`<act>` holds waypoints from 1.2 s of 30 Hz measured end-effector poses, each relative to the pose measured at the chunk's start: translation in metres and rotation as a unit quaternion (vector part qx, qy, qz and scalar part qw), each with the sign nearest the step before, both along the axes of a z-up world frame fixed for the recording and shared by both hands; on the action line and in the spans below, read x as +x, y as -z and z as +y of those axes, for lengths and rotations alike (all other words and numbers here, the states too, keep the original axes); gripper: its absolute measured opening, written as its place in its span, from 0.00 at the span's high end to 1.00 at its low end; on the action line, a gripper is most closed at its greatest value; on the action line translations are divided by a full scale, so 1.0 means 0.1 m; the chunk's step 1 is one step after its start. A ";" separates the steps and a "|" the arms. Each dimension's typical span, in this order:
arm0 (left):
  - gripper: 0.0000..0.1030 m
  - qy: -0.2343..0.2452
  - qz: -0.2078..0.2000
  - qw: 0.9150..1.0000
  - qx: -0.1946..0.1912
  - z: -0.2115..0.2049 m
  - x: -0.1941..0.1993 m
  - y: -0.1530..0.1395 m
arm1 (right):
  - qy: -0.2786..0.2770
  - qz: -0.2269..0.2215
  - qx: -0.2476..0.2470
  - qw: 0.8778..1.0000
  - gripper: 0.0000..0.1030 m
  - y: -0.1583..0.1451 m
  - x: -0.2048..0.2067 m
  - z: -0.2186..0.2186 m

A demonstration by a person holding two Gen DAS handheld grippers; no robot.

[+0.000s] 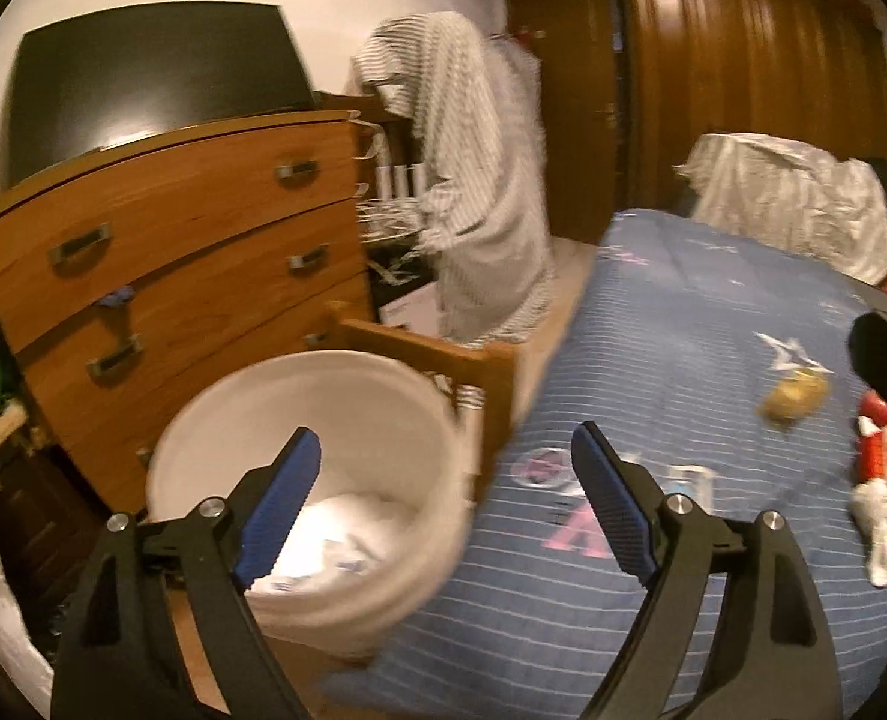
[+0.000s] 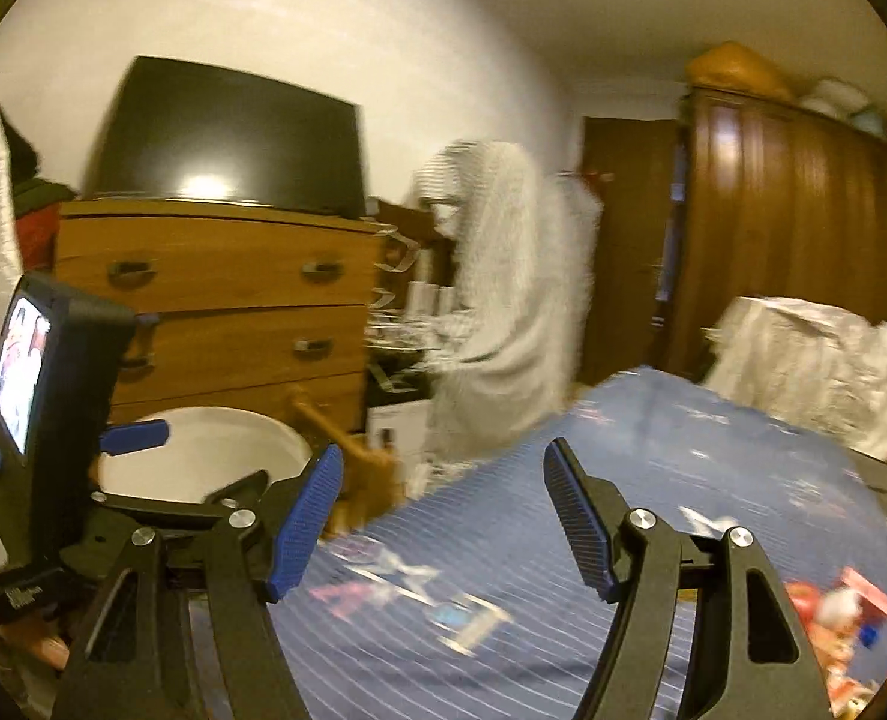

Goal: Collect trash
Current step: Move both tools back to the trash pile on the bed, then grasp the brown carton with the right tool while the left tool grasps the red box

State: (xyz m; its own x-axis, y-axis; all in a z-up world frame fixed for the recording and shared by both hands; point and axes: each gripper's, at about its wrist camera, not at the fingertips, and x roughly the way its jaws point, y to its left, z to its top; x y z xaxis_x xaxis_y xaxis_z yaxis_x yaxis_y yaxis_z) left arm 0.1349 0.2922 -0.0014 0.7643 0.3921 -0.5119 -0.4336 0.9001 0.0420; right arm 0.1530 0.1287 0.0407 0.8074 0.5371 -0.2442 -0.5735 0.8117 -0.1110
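Note:
My left gripper (image 1: 443, 438) is open and empty, hanging over the near rim of a white bucket (image 1: 251, 420) that holds white crumpled trash (image 1: 335, 531). To its right, on the blue bedspread (image 1: 683, 330), lie a yellowish crumpled scrap (image 1: 794, 399), a red wrapper (image 1: 881, 450), a white wad (image 1: 878, 522) and a small clear piece (image 1: 692, 480). My right gripper (image 2: 443, 453) is open and empty above the bed's near edge. In its view the red wrapper (image 2: 845, 606) lies low right and the bucket (image 2: 203, 456) stands to the left.
A wooden dresser (image 1: 173, 240) with a dark TV (image 1: 155, 84) on top stands behind the bucket. A striped cloth (image 1: 479, 180) hangs on a rack beside it. A brown wardrobe (image 1: 743, 60) fills the back. A white crumpled cover (image 1: 785, 204) lies at the bed's far end.

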 end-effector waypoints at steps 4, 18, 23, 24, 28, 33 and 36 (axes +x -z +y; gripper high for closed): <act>0.20 0.040 -0.010 0.999 0.002 -0.36 0.09 0.01 | 0.057 -0.001 0.002 0.998 0.31 0.09 -0.03 -0.65; 0.15 0.295 0.010 0.951 0.094 -1.84 0.64 0.19 | 0.290 0.065 0.009 0.955 0.08 0.71 -0.04 -3.26; 0.15 0.419 0.058 0.898 0.120 -2.36 1.00 0.36 | 0.302 0.152 -0.002 0.941 0.05 1.10 0.14 -3.76; 0.15 0.435 0.065 0.888 0.130 -2.47 1.08 0.38 | 0.297 0.169 -0.001 0.940 0.05 1.18 0.18 -3.85; 0.15 0.479 0.082 0.862 0.144 -2.77 1.33 0.45 | 0.282 0.207 -0.002 0.937 0.05 1.40 0.35 -3.91; 0.14 0.523 0.109 0.824 0.189 -3.06 1.53 0.69 | 0.280 0.239 0.003 0.930 0.05 1.53 0.59 -3.72; 0.14 0.533 0.134 0.807 0.214 -3.14 1.59 0.86 | 0.270 0.249 0.011 0.930 0.05 1.58 0.66 -3.73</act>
